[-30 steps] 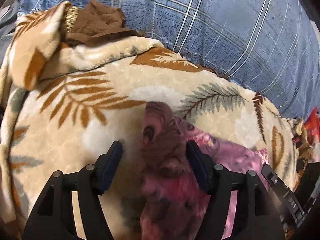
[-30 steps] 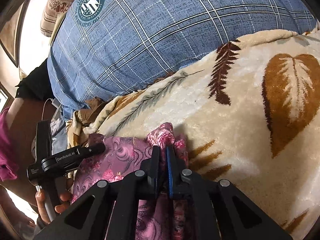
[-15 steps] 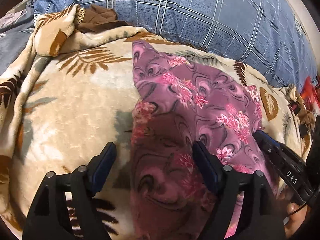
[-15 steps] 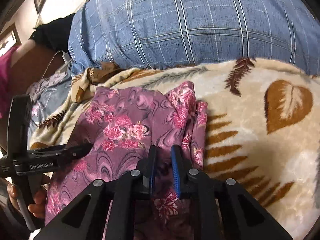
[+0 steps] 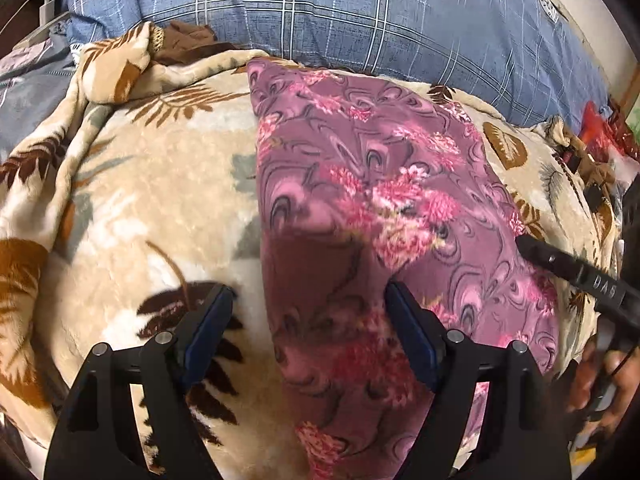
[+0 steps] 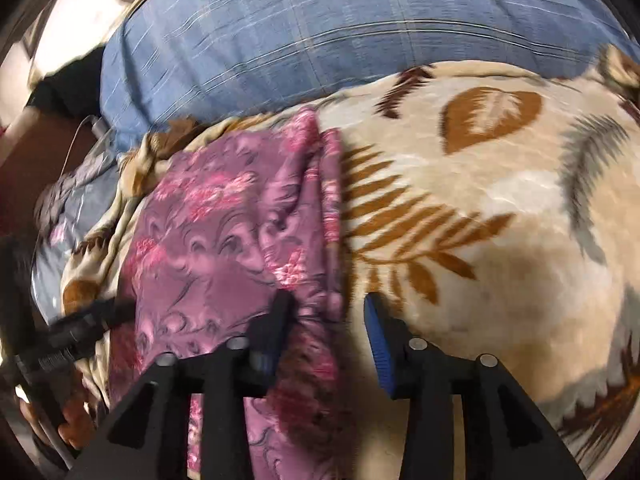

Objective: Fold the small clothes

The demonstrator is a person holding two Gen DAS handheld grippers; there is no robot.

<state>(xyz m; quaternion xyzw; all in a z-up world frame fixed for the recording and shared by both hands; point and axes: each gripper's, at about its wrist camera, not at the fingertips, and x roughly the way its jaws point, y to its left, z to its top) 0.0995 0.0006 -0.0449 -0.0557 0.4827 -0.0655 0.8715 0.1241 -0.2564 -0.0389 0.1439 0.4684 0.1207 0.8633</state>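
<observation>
A purple garment with pink flowers [image 5: 360, 184] lies spread lengthwise on a cream leaf-print blanket [image 5: 152, 208]. My left gripper [image 5: 308, 312] is open above the garment's near left edge, holding nothing. My right gripper [image 6: 326, 320] is open over the garment's [image 6: 224, 232] bunched right edge, with the cloth lying loose under its left finger. The right gripper's finger also shows at the right of the left wrist view [image 5: 576, 272].
A blue plaid pillow [image 5: 360, 12] lies beyond the blanket. A brown cloth [image 5: 184, 40] sits at the blanket's far left corner. A white charger cable [image 5: 36, 12] lies far left. Red items [image 5: 600, 128] lie at the far right.
The right gripper has opened and let go of the garment. Both grippers have pulled back toward me, and the garment now lies spread out on the blanket.
</observation>
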